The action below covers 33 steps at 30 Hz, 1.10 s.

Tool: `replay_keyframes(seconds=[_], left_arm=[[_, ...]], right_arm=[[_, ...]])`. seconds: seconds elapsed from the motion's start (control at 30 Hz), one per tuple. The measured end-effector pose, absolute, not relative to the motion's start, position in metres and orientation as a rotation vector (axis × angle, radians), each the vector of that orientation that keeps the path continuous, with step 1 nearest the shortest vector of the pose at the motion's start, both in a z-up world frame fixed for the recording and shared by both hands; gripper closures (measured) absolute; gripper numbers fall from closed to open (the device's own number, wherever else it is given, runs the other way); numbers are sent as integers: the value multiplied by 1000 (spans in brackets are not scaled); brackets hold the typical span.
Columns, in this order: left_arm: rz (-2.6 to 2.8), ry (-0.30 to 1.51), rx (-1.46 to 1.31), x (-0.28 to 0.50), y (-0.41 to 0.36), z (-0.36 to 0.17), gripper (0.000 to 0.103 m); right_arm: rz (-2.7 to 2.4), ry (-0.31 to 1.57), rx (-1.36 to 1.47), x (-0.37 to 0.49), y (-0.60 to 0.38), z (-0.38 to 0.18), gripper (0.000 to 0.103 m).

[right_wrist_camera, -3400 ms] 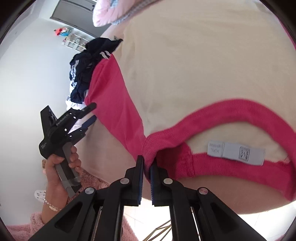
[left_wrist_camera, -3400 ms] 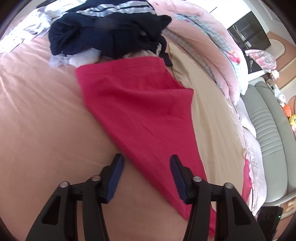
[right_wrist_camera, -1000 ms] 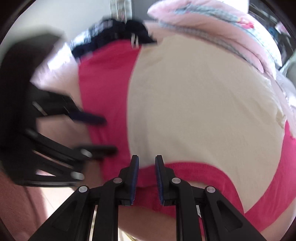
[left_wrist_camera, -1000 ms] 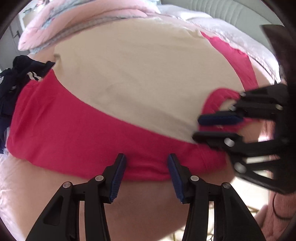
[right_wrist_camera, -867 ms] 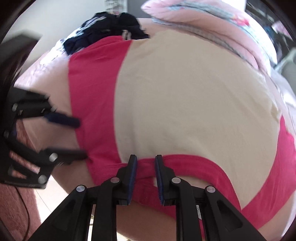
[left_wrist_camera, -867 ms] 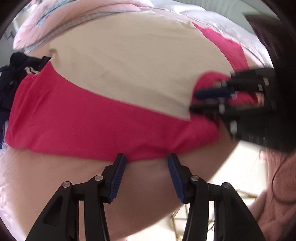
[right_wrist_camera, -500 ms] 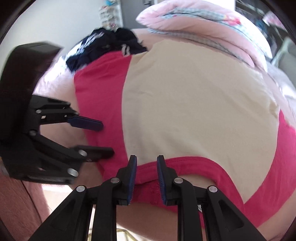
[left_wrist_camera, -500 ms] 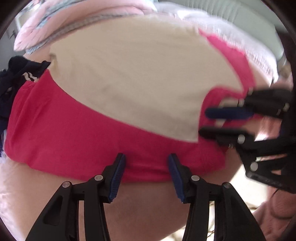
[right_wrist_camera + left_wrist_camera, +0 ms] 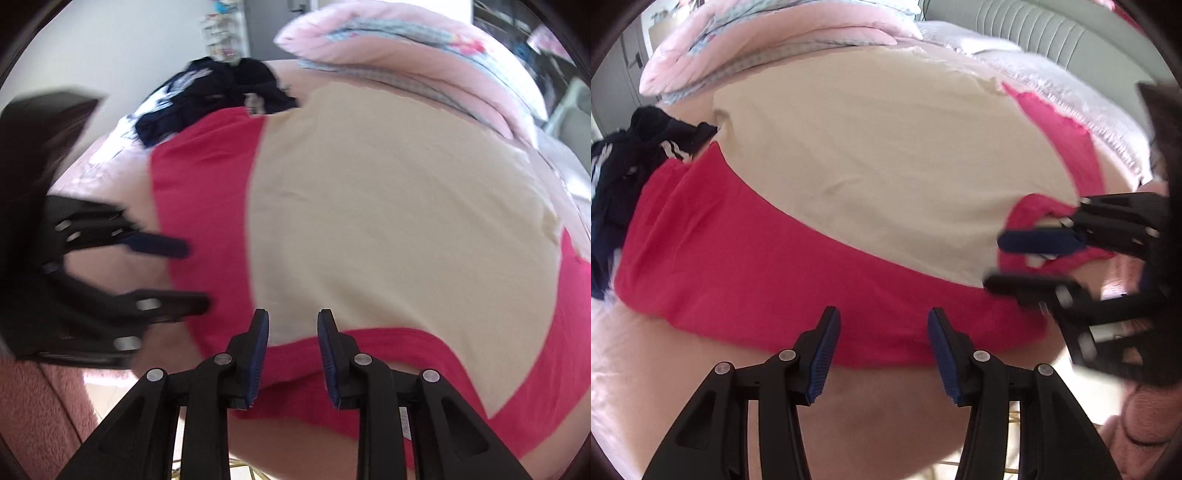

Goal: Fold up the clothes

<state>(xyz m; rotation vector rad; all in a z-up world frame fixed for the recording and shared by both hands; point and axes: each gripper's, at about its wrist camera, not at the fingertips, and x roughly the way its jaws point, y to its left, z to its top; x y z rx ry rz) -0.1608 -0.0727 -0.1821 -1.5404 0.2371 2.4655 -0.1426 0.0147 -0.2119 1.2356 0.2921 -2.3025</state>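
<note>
And here's the cream-and-red shirt (image 9: 886,177), spread flat across the pink bed (image 9: 665,369), cream body up the middle, red sleeves running out to either side. The left tongs (image 9: 881,350) hang over the lower edge of the near red sleeve, spread wide, blue pads clear of the cloth, nothing between them. Over on the other side the right tongs (image 9: 291,356) sit right above the red collar band; their jaws have just been opening, and there's a clear gap now, with the collar lying below them and not pinched. Each tool shows up in the other's view, side by side along the bed's near edge. Beyond the shirt, a dark navy garment (image 9: 631,155) lies bunched touching the far sleeve end, and a folded pink quilt (image 9: 424,55) is heaped behind.
</note>
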Motion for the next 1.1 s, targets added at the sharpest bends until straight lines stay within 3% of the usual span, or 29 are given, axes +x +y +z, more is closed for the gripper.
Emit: replay_keyframes(seconds=[0.1,0.33,0.6,0.77,0.9,1.0,1.1], left_arm=[[2471,218,-1540,-150,-72,-180,57],[2449,85,-1496,-134,-78,-169,57],[2425,205,-1523,-173,-76,-188,55],[2319,289,-1626,-148,-80,-185,54],[2362,268,-1546,-147,-88,-167,54],[2487,146,-1465,-162,-94,-158,54],[2508,234,-1555,-183,-81,-180,53]], right_arm=[[-2271,495,1263,-143,-3,-232,77],[-2413,405,1319,-169,24,-232,76],[-2441,372,1344,-182,25,-240,76],[-2448,392,1346,-185,23,-241,76],[-2472,353,1343,-182,21,-235,75],[-2450,290,1252,-163,20,-218,75],[-2378,312,1208,-150,7,-218,72]])
